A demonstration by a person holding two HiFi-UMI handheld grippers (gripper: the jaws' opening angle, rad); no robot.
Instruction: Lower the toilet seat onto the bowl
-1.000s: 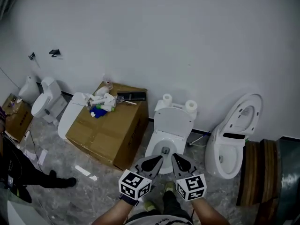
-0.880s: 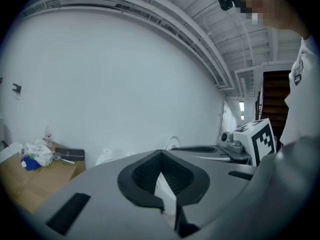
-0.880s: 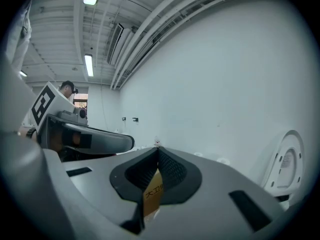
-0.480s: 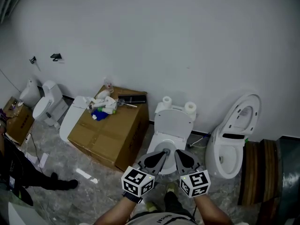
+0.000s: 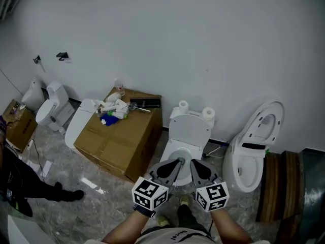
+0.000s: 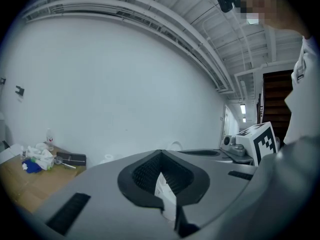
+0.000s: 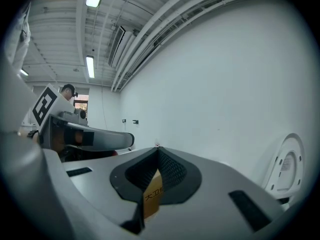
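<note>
In the head view a white toilet stands against the wall, its seat and lid (image 5: 189, 129) raised against the tank above the open bowl (image 5: 174, 159). Both grippers are held side by side just in front of the bowl's near rim, touching nothing. My left gripper (image 5: 178, 161) is shut and empty, its tips over the rim's front. My right gripper (image 5: 193, 163) is shut and empty just to its right. In each gripper view the jaws meet at the tip, left gripper (image 6: 159, 152) and right gripper (image 7: 157, 148), with the wall beyond.
Two paper rolls (image 5: 183, 106) sit on the tank. A large cardboard box (image 5: 122, 136) with clutter on top stands left of the toilet. Another toilet (image 5: 252, 149), lid up, stands to the right beside wooden pieces (image 5: 279, 187). More toilets (image 5: 51, 108) and a person's shoe (image 5: 68, 195) are at far left.
Both grippers have moved a little forward toward the bowl's front rim, still side by side and shut. The head camera has shifted slightly.
</note>
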